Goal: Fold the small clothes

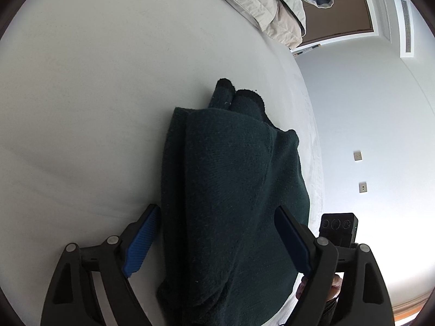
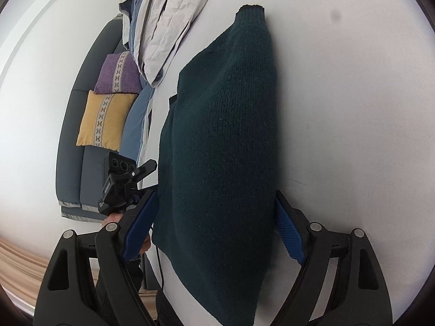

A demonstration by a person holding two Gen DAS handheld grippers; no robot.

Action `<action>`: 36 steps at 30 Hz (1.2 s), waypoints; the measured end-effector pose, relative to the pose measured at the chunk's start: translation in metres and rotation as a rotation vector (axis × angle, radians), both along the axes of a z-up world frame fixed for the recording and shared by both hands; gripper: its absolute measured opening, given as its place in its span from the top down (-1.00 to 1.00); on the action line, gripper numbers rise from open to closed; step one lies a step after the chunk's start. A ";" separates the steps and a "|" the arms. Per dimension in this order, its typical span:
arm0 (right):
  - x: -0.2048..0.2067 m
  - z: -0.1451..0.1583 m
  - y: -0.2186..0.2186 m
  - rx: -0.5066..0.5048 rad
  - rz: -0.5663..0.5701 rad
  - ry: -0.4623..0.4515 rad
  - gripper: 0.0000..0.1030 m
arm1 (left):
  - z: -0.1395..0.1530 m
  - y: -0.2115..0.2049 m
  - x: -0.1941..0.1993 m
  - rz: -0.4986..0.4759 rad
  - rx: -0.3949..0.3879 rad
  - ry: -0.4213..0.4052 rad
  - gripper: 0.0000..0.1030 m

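A dark green knitted sweater point(image 1: 233, 190) lies folded on the white bed sheet point(image 1: 81, 108), sleeve cuffs showing at its far end. My left gripper point(image 1: 217, 214) is open, its blue-padded fingers point(image 1: 141, 241) straddling the near part of the sweater without closing on it. In the right wrist view the same sweater point(image 2: 220, 149) lies lengthwise, and my right gripper point(image 2: 214, 201) is open with its jaws on either side of the sweater's near end. The other gripper's camera block point(image 2: 119, 179) shows to the left.
Crumpled beige and blue bedding point(image 1: 274, 5) lies at the far end of the bed and shows in the right wrist view too point(image 2: 163, 27). A grey sofa with a purple cushion point(image 2: 118, 73) and a yellow cushion point(image 2: 106, 119) stands beside the bed. The bed edge point(image 1: 315, 163) runs close to the sweater.
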State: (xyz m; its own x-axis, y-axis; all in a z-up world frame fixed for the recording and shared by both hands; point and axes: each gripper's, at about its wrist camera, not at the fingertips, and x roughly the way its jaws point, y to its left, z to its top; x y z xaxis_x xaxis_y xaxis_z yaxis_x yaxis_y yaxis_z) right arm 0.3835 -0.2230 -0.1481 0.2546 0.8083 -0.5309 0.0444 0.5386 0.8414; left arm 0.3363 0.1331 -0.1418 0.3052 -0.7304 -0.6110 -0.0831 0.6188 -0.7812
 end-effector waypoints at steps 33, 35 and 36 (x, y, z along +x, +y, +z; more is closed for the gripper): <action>-0.132 0.123 -0.021 -0.057 -0.065 -0.158 0.26 | 0.119 -0.054 -0.133 -0.104 0.082 -0.142 0.52; -0.158 0.121 -0.024 -0.057 -0.069 -0.158 0.26 | 0.113 -0.060 -0.154 -0.113 0.086 -0.134 0.52; -0.170 0.117 -0.025 -0.054 -0.072 -0.149 0.26 | 0.109 -0.062 -0.162 -0.110 0.089 -0.128 0.52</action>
State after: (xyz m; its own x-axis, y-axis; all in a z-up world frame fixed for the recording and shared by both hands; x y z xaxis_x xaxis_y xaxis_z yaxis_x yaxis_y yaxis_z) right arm 0.2137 -0.2480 -0.0307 0.3902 0.7565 -0.5249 -0.0388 0.5831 0.8115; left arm 0.1738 0.0716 -0.0330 0.3057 -0.7083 -0.6363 0.0854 0.6860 -0.7225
